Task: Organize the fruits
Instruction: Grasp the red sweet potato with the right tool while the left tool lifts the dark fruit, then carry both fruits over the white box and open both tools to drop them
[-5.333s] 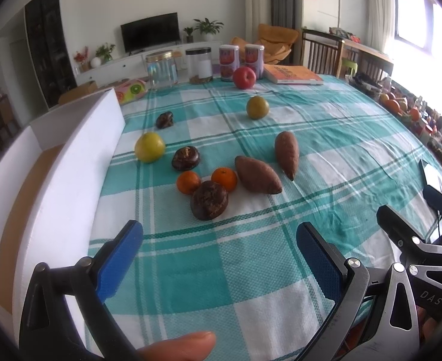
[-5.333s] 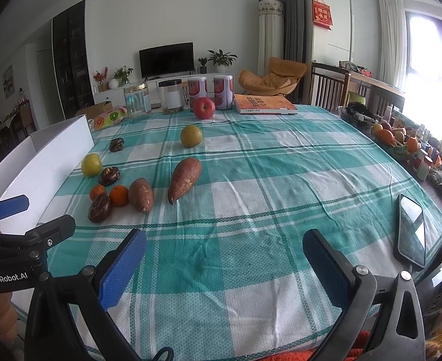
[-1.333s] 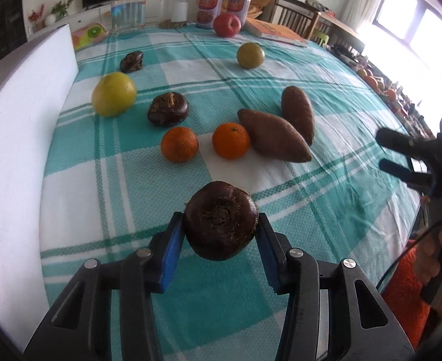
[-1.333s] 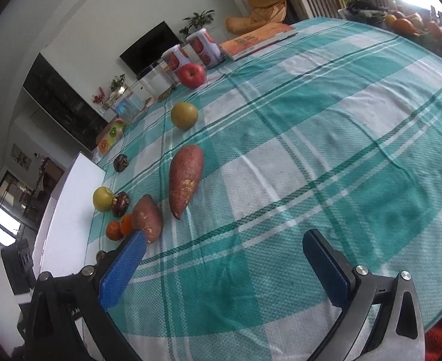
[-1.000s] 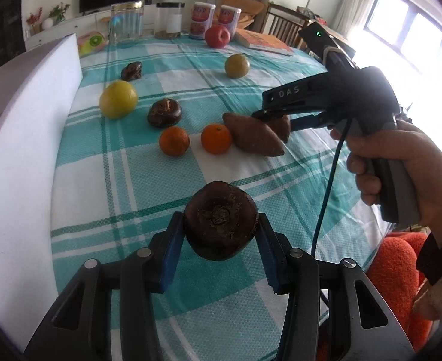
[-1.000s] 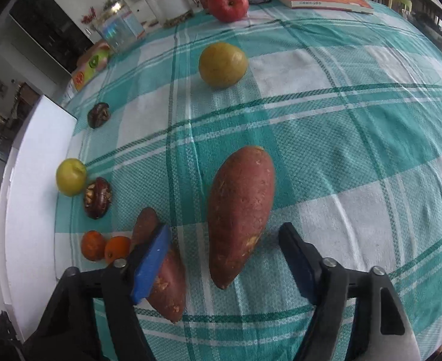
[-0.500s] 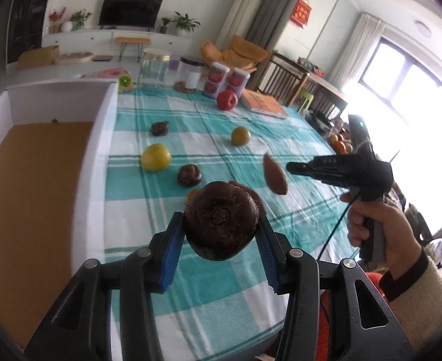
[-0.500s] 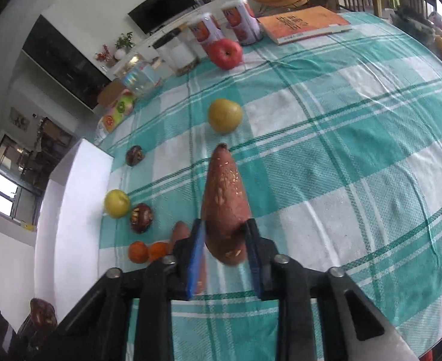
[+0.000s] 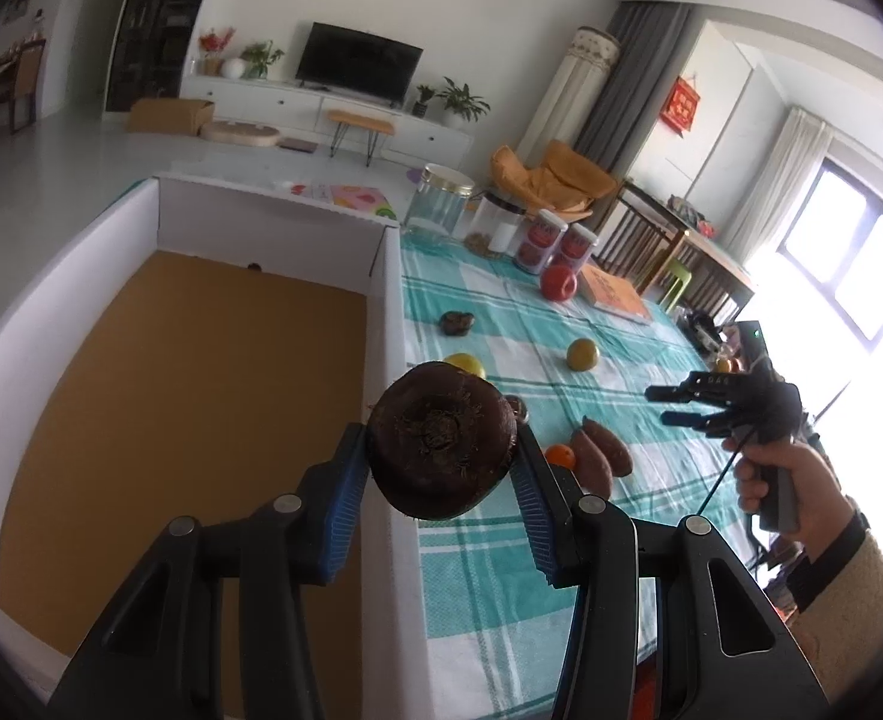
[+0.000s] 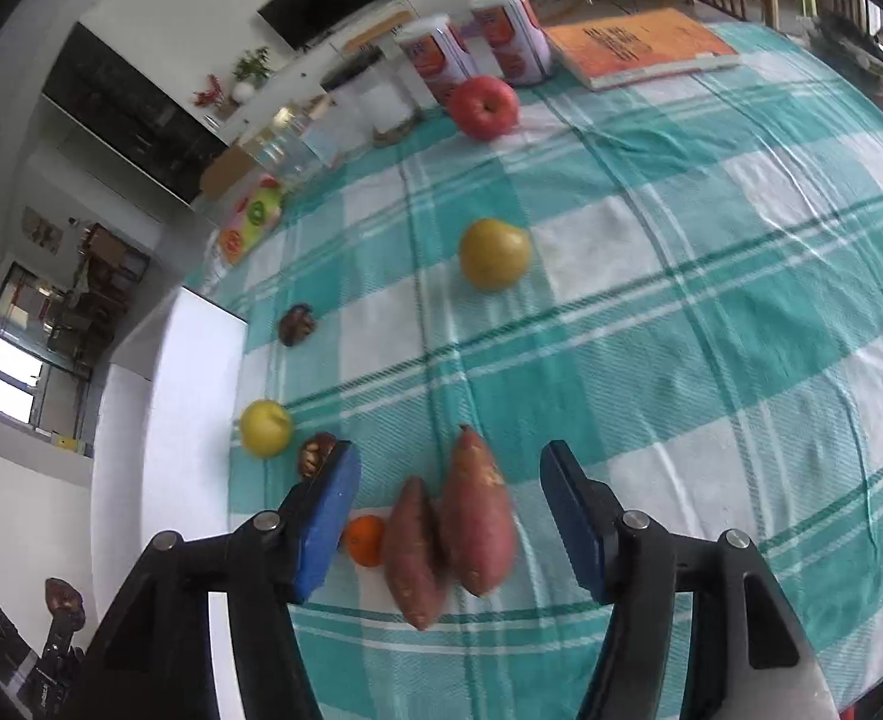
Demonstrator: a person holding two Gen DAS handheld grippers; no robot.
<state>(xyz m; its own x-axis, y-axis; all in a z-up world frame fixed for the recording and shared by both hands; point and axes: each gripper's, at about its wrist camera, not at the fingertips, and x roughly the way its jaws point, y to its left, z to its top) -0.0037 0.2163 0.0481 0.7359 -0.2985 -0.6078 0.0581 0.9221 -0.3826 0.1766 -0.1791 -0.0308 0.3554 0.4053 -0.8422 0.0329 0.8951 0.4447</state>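
Observation:
My left gripper (image 9: pixel 441 468) is shut on a dark brown round fruit (image 9: pixel 441 438), held in the air over the right wall of the white box (image 9: pixel 388 312). The box's brown floor shows bare on the left. In the right wrist view my right gripper (image 10: pixel 447 516) hangs above two sweet potatoes (image 10: pixel 477 516) (image 10: pixel 414 552) that lie side by side on the checked cloth. Its jaws are opening and its pads touch neither potato. The right gripper (image 9: pixel 656 405) also shows in the left wrist view, held in a hand.
On the cloth lie a small orange (image 10: pixel 364 540), a yellow fruit (image 10: pixel 265 427), two dark fruits (image 10: pixel 315 453) (image 10: pixel 297 324), a pear (image 10: pixel 495 253) and a red apple (image 10: pixel 483 106). Jars, cans (image 10: pixel 438 63) and a book (image 10: pixel 645 42) stand at the far edge.
My right gripper held one sweet potato up; that potato now lies beside the other and the jaws stand apart. My left gripper rose and swung left, over the box wall, still gripping the dark fruit.

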